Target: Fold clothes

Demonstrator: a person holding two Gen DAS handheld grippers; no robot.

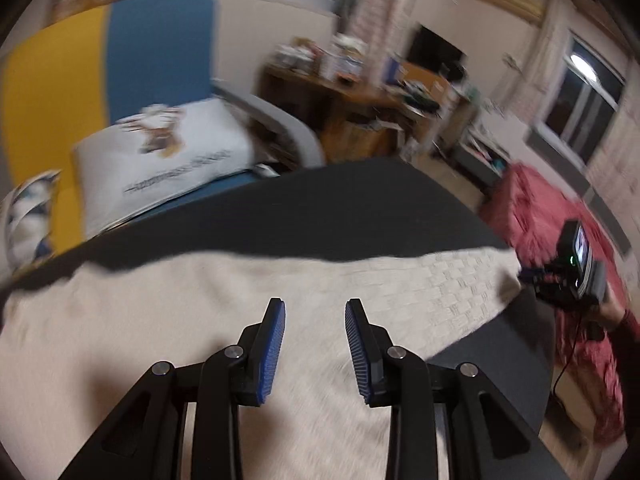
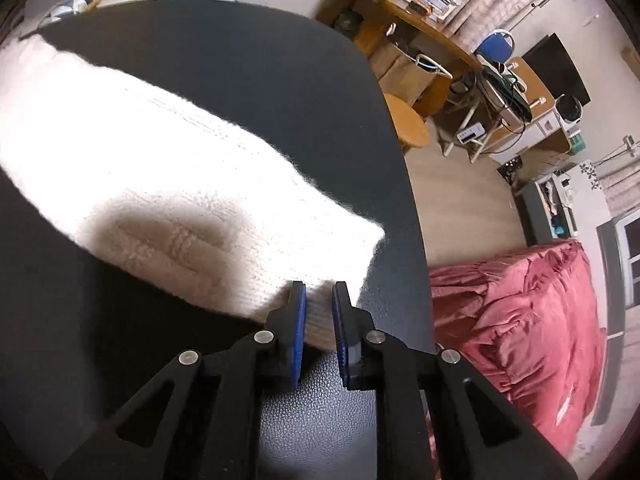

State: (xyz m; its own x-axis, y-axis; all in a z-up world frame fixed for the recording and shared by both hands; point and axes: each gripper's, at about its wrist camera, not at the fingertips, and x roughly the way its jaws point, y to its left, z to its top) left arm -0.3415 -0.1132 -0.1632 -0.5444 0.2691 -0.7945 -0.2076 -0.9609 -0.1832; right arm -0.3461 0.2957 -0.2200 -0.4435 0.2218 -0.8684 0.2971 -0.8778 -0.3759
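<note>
My left gripper [image 1: 315, 312] hangs with jaws apart over the cream knit garment [image 1: 240, 300] spread across the dark table [image 1: 340, 208], while my right gripper [image 2: 319, 294] pinches its hem near the table's curved right edge, bare floor [image 2: 460, 200] and a red-covered bed [image 2: 520, 320] beyond.

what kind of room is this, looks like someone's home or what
Most likely a lived-in room at home, a bedroom or bedsit. A bed with a red quilt stands by the window, a cluttered wooden desk lines the wall, and a cream sweater lies on a dark table.
</note>
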